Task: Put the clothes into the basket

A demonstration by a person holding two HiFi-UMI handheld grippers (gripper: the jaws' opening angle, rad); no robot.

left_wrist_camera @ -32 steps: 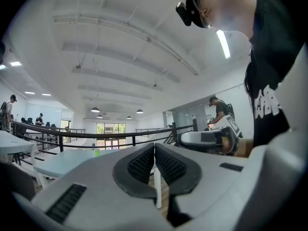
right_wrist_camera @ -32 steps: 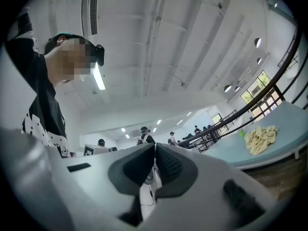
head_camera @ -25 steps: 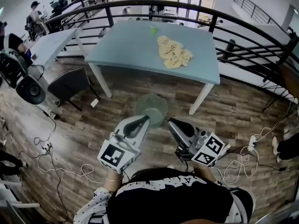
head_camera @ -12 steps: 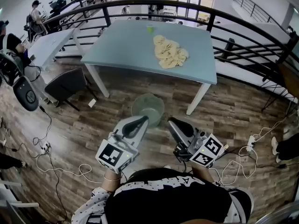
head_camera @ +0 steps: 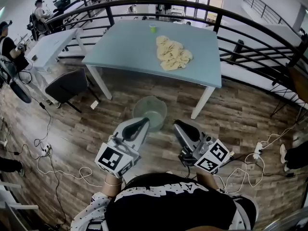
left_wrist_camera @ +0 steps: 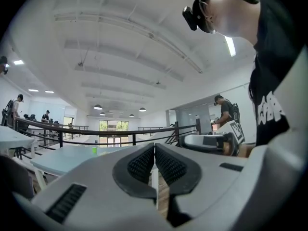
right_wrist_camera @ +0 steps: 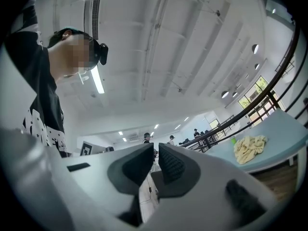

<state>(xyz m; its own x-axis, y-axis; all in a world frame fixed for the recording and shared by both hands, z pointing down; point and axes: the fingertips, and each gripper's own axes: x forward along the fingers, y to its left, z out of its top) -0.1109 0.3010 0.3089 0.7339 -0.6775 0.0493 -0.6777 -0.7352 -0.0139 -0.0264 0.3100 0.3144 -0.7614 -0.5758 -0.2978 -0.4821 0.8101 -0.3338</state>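
Grippers come first, low in the head view above the person's black printed top (head_camera: 173,206). The left gripper (head_camera: 144,121) and the right gripper (head_camera: 177,124) are held side by side, both pointing away toward the table. Each one's own view shows its ribbed pads pressed together with nothing between them (the left gripper view shows only a thin seam). A cube with square markers sits at the back of each, the left cube (head_camera: 114,160) and the right cube (head_camera: 214,156).

Just past the tips, a round translucent basket (head_camera: 144,102) stands on the wooden floor (head_camera: 231,114). In the head view the left gripper's tip overlaps its near rim, though whether they touch cannot be told. White cables (head_camera: 48,170) trail over the boards to the left, and more lie to the right.

Beyond the basket stands a pale blue table (head_camera: 125,44) on white legs. The clothes (head_camera: 172,53), a crumpled cream heap, lie on its top toward the far right, well apart from the basket. A small green cup (head_camera: 153,28) stands near the heap on its far side.

A dark chair (head_camera: 70,84) and a white table (head_camera: 50,44) stand off to the left. A black railing (head_camera: 236,19) curves behind the blue table, and people are seated at desks at the far left.
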